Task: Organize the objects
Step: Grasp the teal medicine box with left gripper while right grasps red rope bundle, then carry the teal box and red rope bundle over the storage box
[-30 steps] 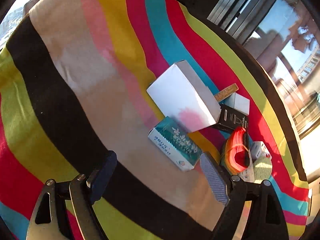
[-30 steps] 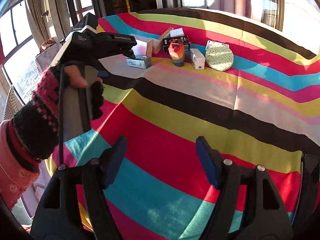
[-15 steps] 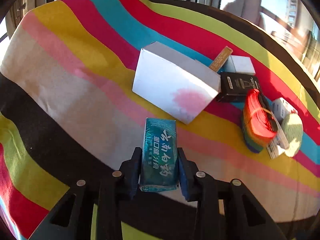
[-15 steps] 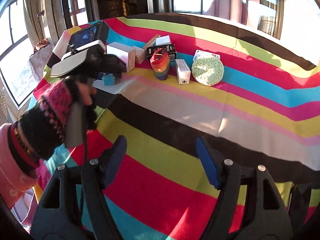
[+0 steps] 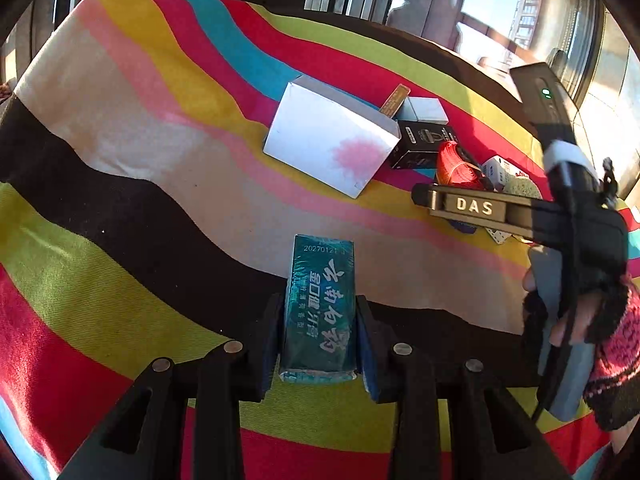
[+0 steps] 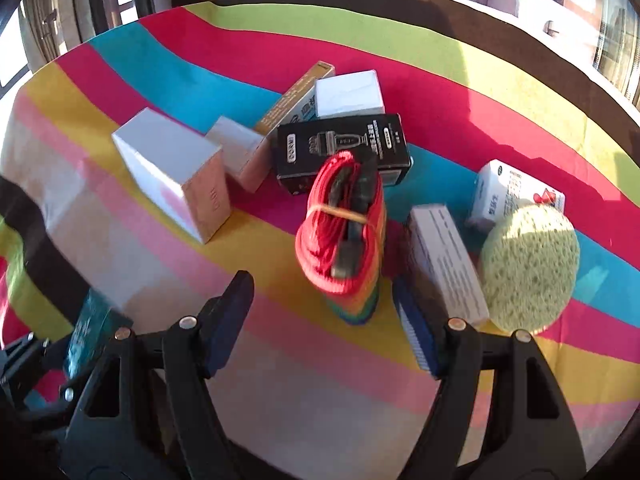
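My left gripper (image 5: 318, 340) is shut on a teal toothpaste box (image 5: 320, 304), held over the striped cloth; the box also shows at the left edge of the right wrist view (image 6: 90, 330). My right gripper (image 6: 324, 316) is open, its fingers on either side of the near end of a red and rainbow rope bundle (image 6: 344, 232) that stands on the cloth. The right gripper also shows at the right of the left wrist view (image 5: 476, 206), just in front of the bundle (image 5: 456, 166).
A large white box (image 6: 172, 172), a small white box (image 6: 240, 152), a black razor box (image 6: 340, 148), a gold box (image 6: 296, 96), a white cube box (image 6: 348, 94), a white medicine box (image 6: 444, 264), a green round sponge (image 6: 528, 268) and another white box (image 6: 516, 192) crowd the striped tablecloth (image 6: 320, 380).
My left gripper shut on the teal box and drew it back from the white box. My right gripper moved forward to the rope bundle.
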The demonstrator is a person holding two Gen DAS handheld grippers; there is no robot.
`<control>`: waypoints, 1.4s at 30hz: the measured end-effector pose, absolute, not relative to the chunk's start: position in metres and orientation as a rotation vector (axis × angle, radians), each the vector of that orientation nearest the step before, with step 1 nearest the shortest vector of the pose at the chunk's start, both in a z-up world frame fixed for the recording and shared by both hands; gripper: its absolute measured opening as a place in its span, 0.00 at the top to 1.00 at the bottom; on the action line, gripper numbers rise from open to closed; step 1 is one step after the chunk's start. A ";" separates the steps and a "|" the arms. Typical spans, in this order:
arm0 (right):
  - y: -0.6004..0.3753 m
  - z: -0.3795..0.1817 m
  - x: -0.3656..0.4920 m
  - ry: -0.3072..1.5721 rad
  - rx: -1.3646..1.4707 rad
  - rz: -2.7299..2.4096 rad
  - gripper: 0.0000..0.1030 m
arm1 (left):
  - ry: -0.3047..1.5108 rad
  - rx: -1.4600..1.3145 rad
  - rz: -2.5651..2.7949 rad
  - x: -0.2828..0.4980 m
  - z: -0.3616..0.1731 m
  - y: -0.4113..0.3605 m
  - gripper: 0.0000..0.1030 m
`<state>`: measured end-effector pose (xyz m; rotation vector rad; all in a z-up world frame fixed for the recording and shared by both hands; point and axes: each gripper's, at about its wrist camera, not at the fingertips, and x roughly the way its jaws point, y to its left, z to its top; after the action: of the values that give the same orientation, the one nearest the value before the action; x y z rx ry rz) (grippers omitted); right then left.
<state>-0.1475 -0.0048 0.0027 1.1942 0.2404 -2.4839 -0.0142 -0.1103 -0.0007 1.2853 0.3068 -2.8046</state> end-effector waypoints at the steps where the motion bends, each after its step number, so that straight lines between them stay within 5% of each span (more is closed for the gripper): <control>1: -0.009 -0.001 -0.156 0.249 1.223 -2.484 0.27 | 0.298 1.287 -2.800 -0.022 0.002 -0.110 0.65; 3: -0.016 -0.007 -0.163 0.316 1.232 -2.510 0.30 | 0.270 1.289 -2.792 -0.029 0.001 -0.105 0.65; 5: -0.012 -0.007 -0.157 0.298 1.198 -2.508 0.46 | 0.260 1.289 -2.790 -0.031 0.001 -0.103 0.65; 6: -0.008 -0.005 -0.151 0.293 1.194 -2.518 0.62 | 0.266 1.289 -2.791 -0.031 0.001 -0.104 0.65; 14: 0.049 -0.004 -0.053 0.135 1.146 -2.385 0.62 | 0.294 1.284 -2.794 -0.030 0.001 -0.109 0.65; 22: 0.089 0.006 0.020 0.202 1.133 -2.421 0.62 | 0.230 1.287 -2.778 -0.027 0.002 -0.106 0.65; 42: 0.099 0.001 0.027 0.214 1.162 -2.480 0.62 | 0.169 1.280 -2.719 -0.016 0.009 -0.104 0.66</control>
<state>0.0268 0.0988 0.0009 1.1624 0.2139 -2.4797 -0.0156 -0.1040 0.0093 1.2801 0.1692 -2.7188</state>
